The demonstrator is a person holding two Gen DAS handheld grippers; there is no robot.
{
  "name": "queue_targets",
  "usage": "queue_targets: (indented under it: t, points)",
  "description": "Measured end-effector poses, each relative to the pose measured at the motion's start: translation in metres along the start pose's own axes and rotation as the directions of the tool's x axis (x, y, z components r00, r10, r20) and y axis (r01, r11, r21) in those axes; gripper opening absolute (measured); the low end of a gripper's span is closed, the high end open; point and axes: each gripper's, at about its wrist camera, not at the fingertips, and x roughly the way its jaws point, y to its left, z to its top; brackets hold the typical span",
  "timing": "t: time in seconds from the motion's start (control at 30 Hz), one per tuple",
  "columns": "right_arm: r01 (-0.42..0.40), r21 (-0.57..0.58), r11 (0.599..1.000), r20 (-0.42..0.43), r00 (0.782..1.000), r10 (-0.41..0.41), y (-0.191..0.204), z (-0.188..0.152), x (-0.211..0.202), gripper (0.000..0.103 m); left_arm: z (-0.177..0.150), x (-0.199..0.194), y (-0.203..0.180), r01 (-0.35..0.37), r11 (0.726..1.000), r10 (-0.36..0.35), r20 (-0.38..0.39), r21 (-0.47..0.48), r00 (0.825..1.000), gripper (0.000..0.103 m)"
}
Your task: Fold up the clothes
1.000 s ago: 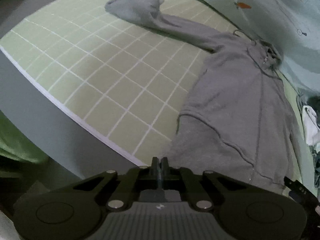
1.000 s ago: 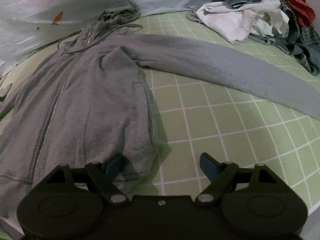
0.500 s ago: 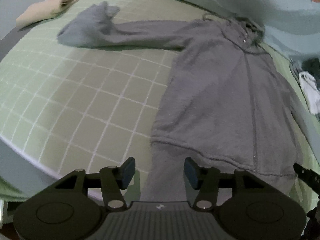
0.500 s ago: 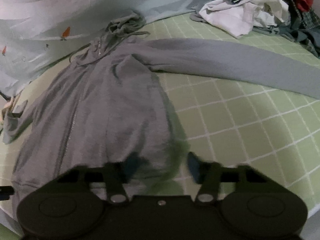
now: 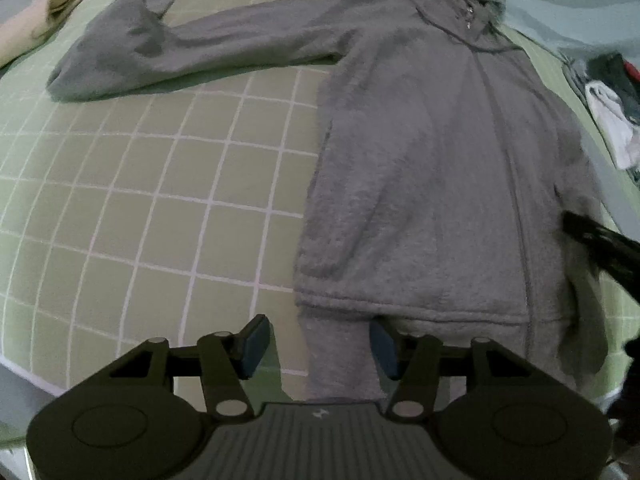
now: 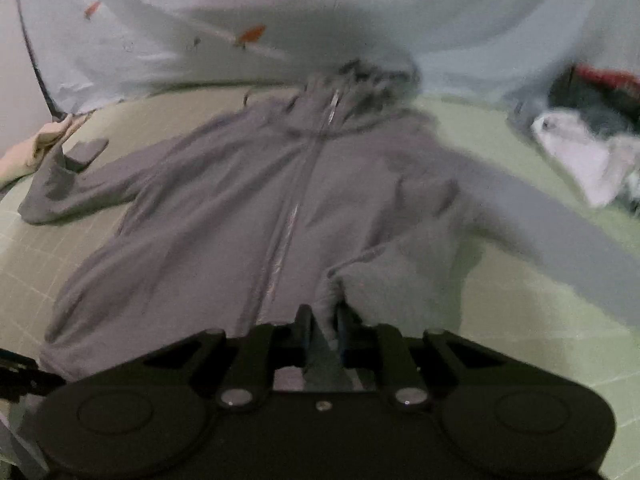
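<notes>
A grey zip-up hoodie (image 5: pixel 432 168) lies front-up on a green checked sheet (image 5: pixel 140 208), its sleeves spread to both sides. My left gripper (image 5: pixel 318 346) is open with its jaws either side of the hoodie's lower left hem corner. My right gripper (image 6: pixel 322 330) is shut on the hoodie's (image 6: pixel 248 208) lower right hem and holds that fabric bunched and lifted off the sheet. The right gripper's black body also shows at the right edge of the left wrist view (image 5: pixel 600 248).
A pile of white, dark and red clothes (image 6: pixel 588 132) lies at the far right. A pale blue printed cloth (image 6: pixel 280 20) hangs behind the hood. A cream garment (image 5: pixel 40 20) lies at the far left. The bed edge runs just under my left gripper.
My left gripper opened and moved over the hoodie's left hem corner. My right gripper closed on the right hem and lifted it, swinging left toward the zipper.
</notes>
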Motion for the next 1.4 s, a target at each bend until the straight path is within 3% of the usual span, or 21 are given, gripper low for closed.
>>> queue_targets:
  t: [0.03,0.1,0.13,0.17,0.43,0.7,0.77,0.83,0.93,1.2,1.4]
  points:
    - [-0.009,0.013,1.0,-0.007,1.0,0.009,-0.001,-0.001,-0.001,0.016,0.001,0.001,-0.001,-0.002,1.0,0.002,0.0,0.014,1.0,0.059]
    - [-0.044,0.053,0.998,0.017,0.999,0.043,-0.01,-0.004,-0.014,0.031,0.0,0.001,-0.001,0.0,1.0,0.0,0.001,0.024,1.0,0.059]
    - [-0.054,0.09,0.994,0.032,0.998,0.051,-0.017,-0.006,-0.021,0.046,0.0,0.001,-0.001,0.002,1.0,-0.002,0.002,0.028,1.0,0.06]
    - [-0.065,0.128,0.99,0.048,0.997,0.059,-0.024,-0.007,-0.029,0.05,0.0,0.001,0.0,0.005,1.0,-0.005,0.003,0.025,1.0,0.06]
    - [-0.041,0.312,0.949,0.135,0.991,-0.001,-0.084,-0.022,-0.072,0.049,-0.001,0.001,-0.003,-0.005,1.0,0.005,0.006,0.003,1.0,0.061]
    - [0.111,0.475,0.873,0.043,0.988,-0.149,-0.14,-0.054,-0.077,0.044,-0.003,-0.001,-0.003,-0.021,1.0,0.021,0.017,-0.014,1.0,0.061]
    - [0.18,0.423,0.888,-0.014,0.981,-0.192,-0.141,-0.06,-0.069,0.044,-0.003,-0.001,-0.003,-0.023,1.0,0.023,0.022,-0.019,0.999,0.061]
    - [0.196,0.352,0.915,-0.054,0.981,-0.189,-0.136,-0.064,-0.057,0.044,-0.004,-0.001,-0.003,-0.025,0.999,0.026,0.024,-0.022,0.999,0.062]
    - [0.136,0.315,0.939,-0.068,0.99,-0.121,-0.123,-0.066,-0.044,0.044,-0.004,-0.001,-0.004,-0.028,0.999,0.029,0.023,-0.027,0.999,0.062]
    - [-0.025,0.139,0.99,0.02,1.0,0.023,-0.062,-0.032,-0.029,0.045,-0.005,-0.001,-0.003,-0.023,0.999,0.024,0.015,-0.036,1.0,0.063]
    - [-0.023,0.061,0.998,-0.001,1.0,0.023,-0.037,-0.026,-0.019,0.05,-0.003,0.001,-0.003,-0.016,1.0,0.016,0.005,-0.025,1.0,0.065]
